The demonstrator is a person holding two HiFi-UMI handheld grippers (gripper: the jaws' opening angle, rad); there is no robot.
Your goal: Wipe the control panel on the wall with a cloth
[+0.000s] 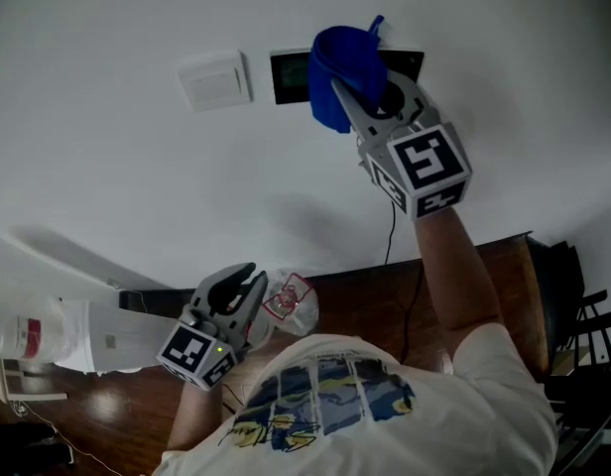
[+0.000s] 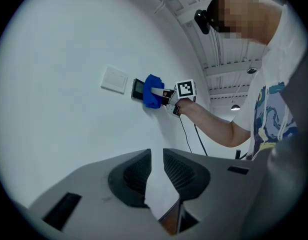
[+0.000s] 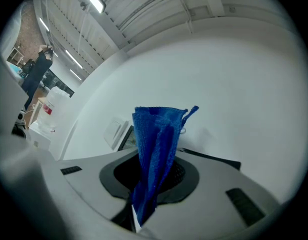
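A black control panel (image 1: 290, 75) is set in the white wall, next to a white switch plate (image 1: 215, 79). My right gripper (image 1: 357, 92) is raised to the panel and shut on a folded blue cloth (image 1: 340, 70), which covers the panel's middle. In the right gripper view the blue cloth (image 3: 155, 156) stands up between the jaws, with the panel's edge (image 3: 126, 137) behind it. My left gripper (image 1: 244, 288) hangs low near the person's chest, jaws nearly together with nothing in them. The left gripper view shows the panel (image 2: 138, 89) and cloth (image 2: 153, 97) from afar.
A dark wooden table (image 1: 405, 296) stands below against the wall, with a crumpled plastic wrapper (image 1: 289, 299) and a black cable (image 1: 390, 236) running down the wall. A white bottle with a red label (image 1: 33, 337) lies at lower left. Dark chairs (image 1: 583, 315) stand at right.
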